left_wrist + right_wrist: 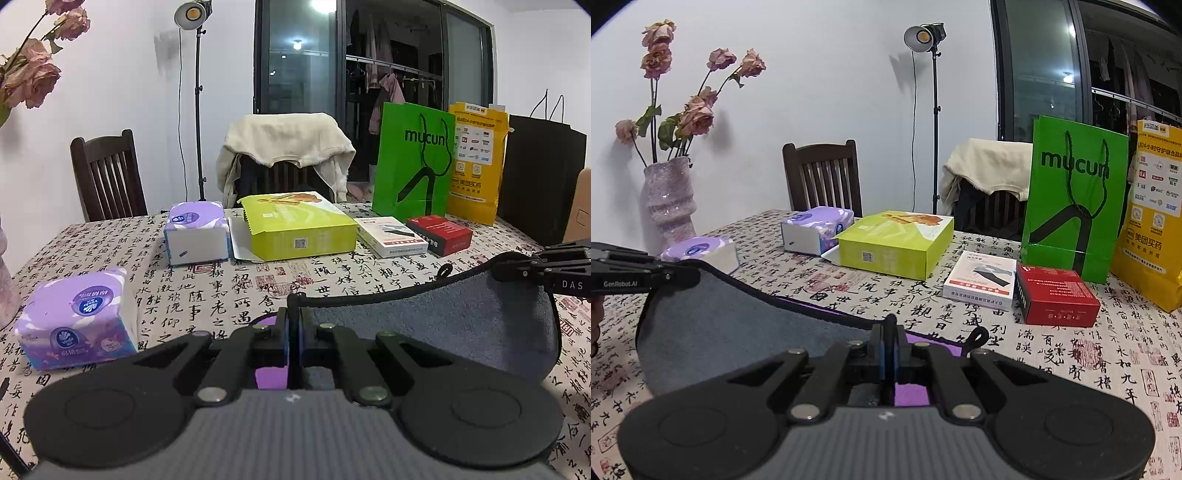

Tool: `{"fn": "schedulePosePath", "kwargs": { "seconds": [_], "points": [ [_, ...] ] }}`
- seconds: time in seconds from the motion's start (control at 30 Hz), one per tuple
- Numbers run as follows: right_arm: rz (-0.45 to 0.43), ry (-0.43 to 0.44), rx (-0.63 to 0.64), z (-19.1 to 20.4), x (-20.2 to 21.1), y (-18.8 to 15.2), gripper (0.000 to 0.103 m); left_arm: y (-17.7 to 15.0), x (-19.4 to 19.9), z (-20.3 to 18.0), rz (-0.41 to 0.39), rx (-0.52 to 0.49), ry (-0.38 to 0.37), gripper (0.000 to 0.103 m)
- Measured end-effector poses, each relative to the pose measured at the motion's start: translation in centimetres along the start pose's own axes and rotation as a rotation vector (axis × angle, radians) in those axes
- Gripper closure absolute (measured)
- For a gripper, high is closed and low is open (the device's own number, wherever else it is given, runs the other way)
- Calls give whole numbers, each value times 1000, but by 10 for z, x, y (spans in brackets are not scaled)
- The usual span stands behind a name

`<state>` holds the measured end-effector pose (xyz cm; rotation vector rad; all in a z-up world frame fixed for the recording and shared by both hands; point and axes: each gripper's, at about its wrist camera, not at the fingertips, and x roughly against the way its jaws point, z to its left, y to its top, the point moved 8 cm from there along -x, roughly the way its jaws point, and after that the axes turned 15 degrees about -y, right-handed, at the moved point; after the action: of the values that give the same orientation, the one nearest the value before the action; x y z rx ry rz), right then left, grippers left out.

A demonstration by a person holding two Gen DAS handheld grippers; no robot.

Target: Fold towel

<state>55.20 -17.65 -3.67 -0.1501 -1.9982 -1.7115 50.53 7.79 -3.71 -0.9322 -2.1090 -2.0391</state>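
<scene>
Both claws pinch the towel [424, 325] edge: left gripper [294, 317], right gripper [889, 332]. The towel hangs between them, above the table [960, 314]. Keep the edge taut and level.

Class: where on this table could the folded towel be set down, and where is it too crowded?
Bare tablecloth lies between the lifted towel and the box row, and right of the red box. The back edge is crowded.
</scene>
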Motion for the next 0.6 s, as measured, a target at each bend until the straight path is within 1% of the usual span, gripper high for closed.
{"fn": "schedulePosePath", "kwargs": {
  "seconds": [0.6],
  "points": [
    [19,7,12,-4,-33,7,99,7,-28,18,29,12,-5,98]
  ]
}}
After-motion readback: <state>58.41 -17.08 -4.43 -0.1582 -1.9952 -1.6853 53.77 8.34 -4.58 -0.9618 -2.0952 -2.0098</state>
